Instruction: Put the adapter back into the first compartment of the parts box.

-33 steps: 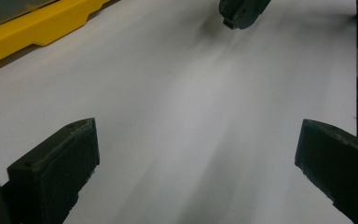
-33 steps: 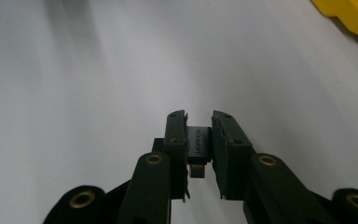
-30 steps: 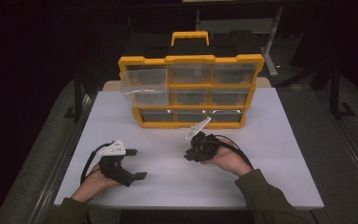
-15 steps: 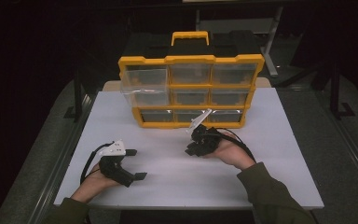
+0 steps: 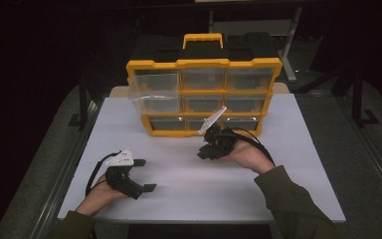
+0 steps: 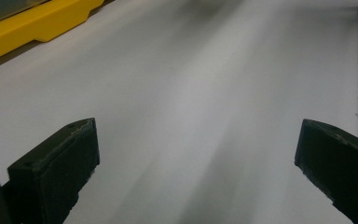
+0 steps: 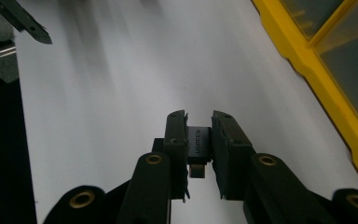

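A small dark adapter (image 7: 199, 148) sits clamped between the right gripper's (image 7: 199, 122) fingers (image 7: 176, 140), held above the white worktop (image 5: 189, 174) just before the yellow organizer box (image 5: 204, 94). The left gripper's (image 5: 145, 175) fingers stand apart, holding nothing.

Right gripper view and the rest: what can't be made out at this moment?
- Small grey adapter between the right gripper pads: its sides are covered by the jaws; connector type unclear.
- Yellow organizer: drawer contents too small and glare-washed in the high view, cut by the edge in the right gripper view.
- Left gripper: open over the white table, motion-blurred.
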`<state>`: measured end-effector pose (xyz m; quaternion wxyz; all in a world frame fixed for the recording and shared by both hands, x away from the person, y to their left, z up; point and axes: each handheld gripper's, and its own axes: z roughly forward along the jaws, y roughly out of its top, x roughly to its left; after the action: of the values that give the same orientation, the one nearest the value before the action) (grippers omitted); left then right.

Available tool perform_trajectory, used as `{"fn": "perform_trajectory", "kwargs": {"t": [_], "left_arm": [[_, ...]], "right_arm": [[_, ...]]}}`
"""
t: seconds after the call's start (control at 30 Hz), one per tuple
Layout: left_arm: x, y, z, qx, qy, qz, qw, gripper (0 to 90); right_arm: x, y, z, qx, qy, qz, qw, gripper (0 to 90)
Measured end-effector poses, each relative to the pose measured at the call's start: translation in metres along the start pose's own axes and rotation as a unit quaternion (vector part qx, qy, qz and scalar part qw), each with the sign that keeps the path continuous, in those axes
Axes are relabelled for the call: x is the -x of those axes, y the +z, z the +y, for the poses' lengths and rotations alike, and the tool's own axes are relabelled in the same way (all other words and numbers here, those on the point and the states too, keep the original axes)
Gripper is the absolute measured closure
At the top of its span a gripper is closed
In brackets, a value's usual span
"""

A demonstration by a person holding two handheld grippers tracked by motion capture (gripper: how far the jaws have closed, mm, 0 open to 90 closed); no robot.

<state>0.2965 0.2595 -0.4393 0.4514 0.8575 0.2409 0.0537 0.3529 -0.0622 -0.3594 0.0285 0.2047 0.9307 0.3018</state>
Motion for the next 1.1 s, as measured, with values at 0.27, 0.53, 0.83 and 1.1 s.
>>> {"fn": "perform_trajectory", "kwargs": {"t": [0.27,0.53,0.83,1.1], "left_arm": [[0.0,0.0,0.0,0.002,-0.002,0.0,1.0,0.0],[0.0,0.0,0.0,0.001,-0.003,0.001,1.0,0.0],[0.0,0.0,0.0,-0.001,-0.002,0.0,1.0,0.0],[0.0,0.0,0.0,-0.001,-0.002,-0.001,1.0,0.0]], "right_arm": [[0.002,-0.018,0.014,0.007,-0.006,0.003,1.0,75.3],[0.004,-0.037,0.03,0.017,-0.008,0.012,0.9998,75.3],[0.007,-0.061,0.051,0.029,-0.016,0.01,0.9994,75.2],[0.011,-0.081,0.069,0.037,-0.02,0.0,0.9991,75.3]]}}
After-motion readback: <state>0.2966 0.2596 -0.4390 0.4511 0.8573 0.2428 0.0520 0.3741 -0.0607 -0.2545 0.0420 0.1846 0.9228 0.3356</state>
